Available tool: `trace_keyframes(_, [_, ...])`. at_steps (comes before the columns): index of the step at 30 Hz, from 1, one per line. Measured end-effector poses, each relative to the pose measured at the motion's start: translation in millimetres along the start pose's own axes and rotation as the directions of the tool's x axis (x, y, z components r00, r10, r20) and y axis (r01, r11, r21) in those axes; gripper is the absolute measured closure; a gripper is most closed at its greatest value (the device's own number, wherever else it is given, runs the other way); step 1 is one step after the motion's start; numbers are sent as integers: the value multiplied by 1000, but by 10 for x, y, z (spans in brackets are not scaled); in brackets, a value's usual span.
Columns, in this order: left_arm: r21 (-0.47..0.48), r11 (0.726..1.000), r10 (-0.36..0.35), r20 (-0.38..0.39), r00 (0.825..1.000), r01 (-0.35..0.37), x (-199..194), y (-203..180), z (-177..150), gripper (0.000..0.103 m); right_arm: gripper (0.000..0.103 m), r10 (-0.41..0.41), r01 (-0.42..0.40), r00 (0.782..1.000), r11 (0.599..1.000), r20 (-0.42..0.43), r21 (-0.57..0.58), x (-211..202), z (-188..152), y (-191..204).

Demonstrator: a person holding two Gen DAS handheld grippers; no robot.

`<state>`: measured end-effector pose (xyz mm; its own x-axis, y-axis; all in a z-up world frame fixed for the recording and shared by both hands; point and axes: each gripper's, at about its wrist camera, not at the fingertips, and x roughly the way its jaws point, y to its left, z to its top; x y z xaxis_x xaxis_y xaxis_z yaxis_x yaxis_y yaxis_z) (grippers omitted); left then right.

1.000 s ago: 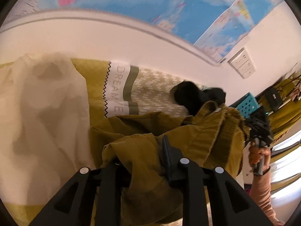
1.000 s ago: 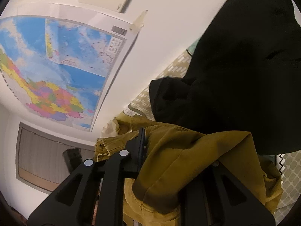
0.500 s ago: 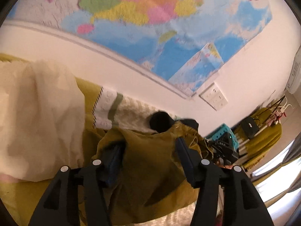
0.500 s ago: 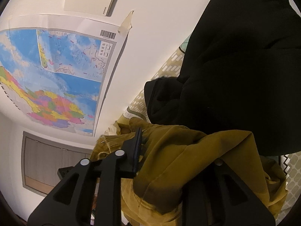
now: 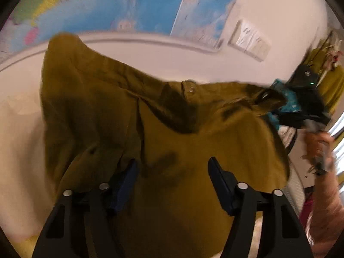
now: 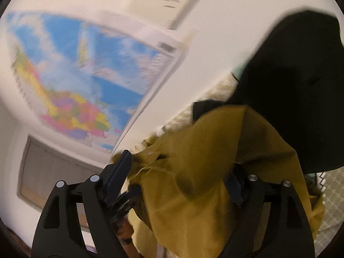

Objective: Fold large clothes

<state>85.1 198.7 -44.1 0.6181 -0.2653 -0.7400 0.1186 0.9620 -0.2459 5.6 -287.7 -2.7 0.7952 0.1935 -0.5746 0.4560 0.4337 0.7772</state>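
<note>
Olive corduroy garment (image 5: 167,129) now lifted and spread in the air, waistband and snap stretched across in front of the wall map (image 5: 120,6); half a second back still bunched low over the bedding, a second back heaped on it; so lifted clear and shaken out, judged the opening-up that comes before any fold. In front of the garment, left gripper (image 5: 172,178) with jaws wide apart, cloth draped across the gap and its left finger half buried in folds; no clamp visible, so held, if at all, only by draping. At the garment's far right corner, right gripper (image 5: 301,99) seen small and blurred; in its own view right gripper (image 6: 180,172) parted too, wider than a second ago, fabric spilling between and over the fingers; firm grip not evident. Behind the garment, black clothing (image 6: 301,86) piled on patterned bedding (image 6: 331,185); above the garment, map and wall socket (image 5: 249,38). Risk, as judged: cloth slipping off both tools before being laid flat.
</note>
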Motion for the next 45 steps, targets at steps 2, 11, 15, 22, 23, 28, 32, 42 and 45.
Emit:
trace_keyframes(2, [-3,999,33,-22,999,-34,170,44,125,43,18,-34,35,999,996,24,-76,-93,-63,153])
trace_keyframes(11, [-60,993,89,-167,982,-100,675,268,357,44,47,-382,337,923,766,34,-548,605,-544,573])
trace_keyframes(15, [-93,994,33,-213,976,-54,793,359,408,38,65,-464,413,886,796,-7,-442,1026,-243,132])
trace_keyframes(22, [-77,997,1,-25,1000,-3,27,454,158,35,50,-342,320,939,912,-47,-256,682,-67,-121])
trace_keyframes(23, [-78,997,-8,20,1000,10,-158,490,97,31,33,-320,303,947,912,-17,-278,495,-122,-36])
trace_keyframes(28, [-106,994,7,126,992,6,-831,740,-398,21,13,-300,314,949,901,93,-300,-401,-503,-1])
trace_keyframes(32, [-165,986,-6,92,996,21,-838,926,-824,15,9,-371,372,928,900,49,-230,-644,-923,-341])
trace_keyframes(42, [-135,991,-20,32,999,24,-160,577,-1048,32,33,-375,373,926,892,46,-255,-388,-1384,-632])
trace_keyframes(45, [-173,985,-9,46,999,17,-306,582,-1022,66,74,-343,345,938,904,51,-253,-539,-1379,-579])
